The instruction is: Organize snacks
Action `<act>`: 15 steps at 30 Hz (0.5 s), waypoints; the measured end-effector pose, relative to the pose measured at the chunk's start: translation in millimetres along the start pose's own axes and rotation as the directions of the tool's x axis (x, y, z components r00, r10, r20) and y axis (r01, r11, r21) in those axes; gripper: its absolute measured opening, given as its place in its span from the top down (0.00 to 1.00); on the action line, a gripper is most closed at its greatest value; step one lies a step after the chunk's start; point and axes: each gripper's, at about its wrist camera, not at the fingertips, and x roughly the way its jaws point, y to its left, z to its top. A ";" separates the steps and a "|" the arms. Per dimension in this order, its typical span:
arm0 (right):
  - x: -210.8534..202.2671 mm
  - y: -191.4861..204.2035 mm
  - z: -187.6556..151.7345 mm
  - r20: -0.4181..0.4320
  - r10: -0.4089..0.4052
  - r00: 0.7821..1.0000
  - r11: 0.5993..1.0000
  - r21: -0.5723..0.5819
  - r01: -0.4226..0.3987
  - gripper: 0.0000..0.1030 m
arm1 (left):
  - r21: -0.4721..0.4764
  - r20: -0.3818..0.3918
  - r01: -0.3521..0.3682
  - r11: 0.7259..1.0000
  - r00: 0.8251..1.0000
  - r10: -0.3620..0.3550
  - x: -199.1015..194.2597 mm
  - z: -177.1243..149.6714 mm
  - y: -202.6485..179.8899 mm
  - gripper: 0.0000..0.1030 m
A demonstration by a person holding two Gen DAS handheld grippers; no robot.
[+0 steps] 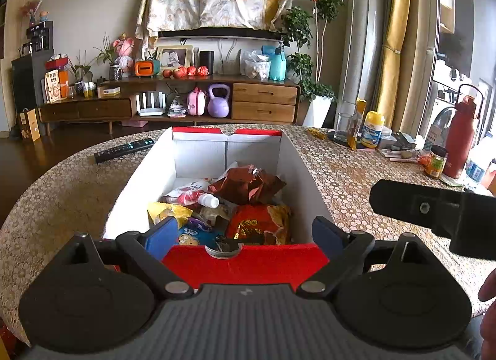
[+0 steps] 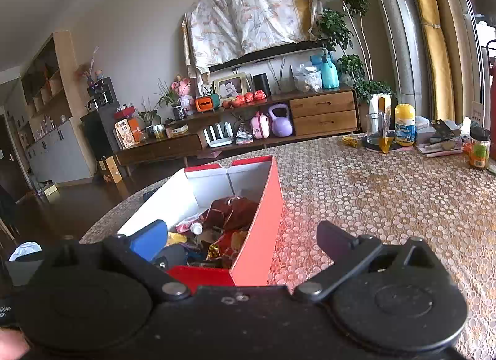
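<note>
Both grippers wide open at a box of snacks

The red box [image 1: 245, 262] sits on the table [image 1: 356, 174], packed with snacks [image 1: 248, 186]. The left gripper [image 1: 245, 233] hangs over the box's near end, jaws spread, holding nothing. The right gripper [image 2: 241, 236] straddles the box's right wall, equally wide and empty.

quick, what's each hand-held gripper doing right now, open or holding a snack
Left hand-held gripper: open, holding nothing, poised at the near end of the red box.
Right hand-held gripper: open, holding nothing.
</note>
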 end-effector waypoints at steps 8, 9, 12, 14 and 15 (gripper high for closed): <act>-4.9 -5.6 -3.0 0.006 -0.015 1.000 1.000 0.011 0.015 0.00 | -0.007 0.006 -0.023 1.000 1.000 0.023 -2.3 2.2 3.7 0.09; -5.0 -6.1 -3.1 0.006 -0.017 1.000 1.000 0.013 0.017 0.00 | -0.009 0.007 -0.026 1.000 1.000 0.026 -2.3 2.7 4.3 0.09; -5.1 -7.3 -3.9 0.006 -0.018 1.000 1.000 0.015 0.018 0.00 | -0.012 0.011 -0.032 0.999 0.999 0.032 -3.2 4.0 5.9 0.09; -5.2 -7.3 -3.7 0.008 -0.019 1.000 1.000 0.015 0.019 0.00 | -0.012 0.014 -0.034 0.999 0.999 0.034 -3.8 4.6 7.0 0.09; -5.0 -7.5 -3.8 0.008 -0.020 1.000 1.000 0.015 0.020 0.00 | -0.012 0.015 -0.035 0.999 0.999 0.035 -3.9 5.1 7.3 0.09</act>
